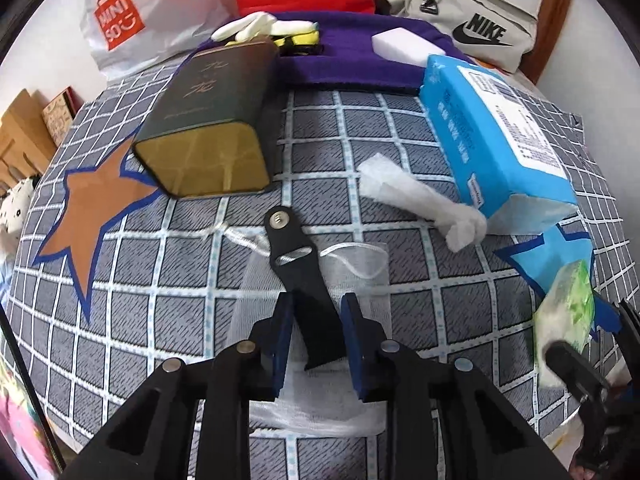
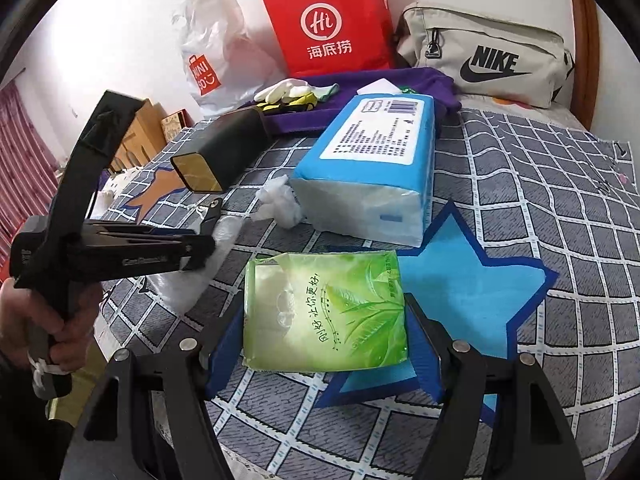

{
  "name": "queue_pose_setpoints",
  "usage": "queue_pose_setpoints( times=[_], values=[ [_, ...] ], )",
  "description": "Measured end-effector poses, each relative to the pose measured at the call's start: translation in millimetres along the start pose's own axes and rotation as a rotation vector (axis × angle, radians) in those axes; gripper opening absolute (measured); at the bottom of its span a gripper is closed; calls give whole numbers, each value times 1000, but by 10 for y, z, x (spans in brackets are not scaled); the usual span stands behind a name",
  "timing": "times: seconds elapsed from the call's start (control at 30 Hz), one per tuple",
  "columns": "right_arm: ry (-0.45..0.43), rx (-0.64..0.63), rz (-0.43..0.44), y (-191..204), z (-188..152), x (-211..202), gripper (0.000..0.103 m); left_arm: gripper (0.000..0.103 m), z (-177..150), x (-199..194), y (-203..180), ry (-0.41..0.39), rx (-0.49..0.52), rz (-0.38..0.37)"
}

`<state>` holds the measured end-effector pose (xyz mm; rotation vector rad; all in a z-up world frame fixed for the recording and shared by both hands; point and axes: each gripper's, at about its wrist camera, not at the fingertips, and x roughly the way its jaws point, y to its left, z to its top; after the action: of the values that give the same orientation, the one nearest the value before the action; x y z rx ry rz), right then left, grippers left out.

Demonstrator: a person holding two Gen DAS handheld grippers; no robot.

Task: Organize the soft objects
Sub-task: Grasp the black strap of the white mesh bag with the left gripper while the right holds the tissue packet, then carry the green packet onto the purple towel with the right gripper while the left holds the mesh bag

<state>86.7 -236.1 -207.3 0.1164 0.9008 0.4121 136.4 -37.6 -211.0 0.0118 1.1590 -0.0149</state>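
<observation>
In the left wrist view my left gripper [image 1: 316, 300] points down at a white mesh pouch [image 1: 320, 400] on the checked bedspread. Its blue pads are shut on a flat black strap piece [image 1: 296, 256] with a screw at its far end. From the right wrist view that gripper [image 2: 200, 240] is on the left, a hand below it. My right gripper [image 2: 325, 300] is shut wide on a green tissue pack [image 2: 328, 312], one pad on each side. The pack hangs over a blue star patch [image 2: 472, 280]. It also shows at the right edge as a green tissue pack [image 1: 568, 304].
A big blue tissue pack [image 2: 372, 168] and a crumpled white tissue [image 2: 280, 200] lie mid-bed. A dark tin with a gold end [image 1: 212, 120] lies near an orange star patch [image 1: 92, 208]. At the back are a purple towel [image 1: 360, 64], red bag [image 2: 332, 20] and Nike bag [image 2: 488, 60].
</observation>
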Motion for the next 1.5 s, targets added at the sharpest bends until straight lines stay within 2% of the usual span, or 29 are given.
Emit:
queue_pose_setpoints(
  times=[0.03,0.1,0.17,0.23,0.27,0.4,0.43,0.5,0.57,0.63,0.7,0.77,0.83,0.9,1.17,1.27,1.37,1.5],
  values=[
    [-2,4,4,-17,-3,-4,72,25,2,4,13,2,-9,-1],
    [-8,10,7,-50,-4,-16,72,34,12,24,17,3,-24,5],
    [-14,15,6,-79,3,-15,72,38,32,49,-5,-13,-26,9],
    [-14,18,2,-95,13,5,72,34,43,69,-31,-35,-21,17],
    [-11,19,-2,-102,18,23,72,25,46,62,-33,-38,-23,13],
    [2,22,-9,-102,27,98,72,24,67,61,0,-25,-31,-25],
    [7,21,-13,-101,30,121,72,27,65,65,-2,-28,-27,-33],
    [18,16,-26,-89,33,179,72,46,73,80,-50,-34,4,-52],
    [30,15,-33,-82,35,234,73,47,69,101,-121,-60,33,-31],
    [40,11,-44,-78,29,281,74,46,77,114,-129,-73,29,-30],
    [33,-2,-55,-55,14,292,77,28,100,108,-80,-77,21,-33],
    [29,-3,-69,-40,6,299,76,21,115,98,-15,-72,7,-61],
    [29,1,-85,-33,15,285,72,20,136,92,44,-62,-9,-103],
    [43,22,-67,-43,38,255,72,20,141,54,107,-56,-30,-153],
    [45,52,-78,14,159,40,72,20,201,-208,328,-83,-73,-262],
    [32,52,-73,61,220,-56,72,21,199,-251,348,-78,-62,-284],
    [25,41,-83,119,270,-106,72,21,177,-213,365,-31,-71,-314],
    [30,31,-84,189,287,-121,72,21,63,-99,371,25,-71,-287]
  ],
)
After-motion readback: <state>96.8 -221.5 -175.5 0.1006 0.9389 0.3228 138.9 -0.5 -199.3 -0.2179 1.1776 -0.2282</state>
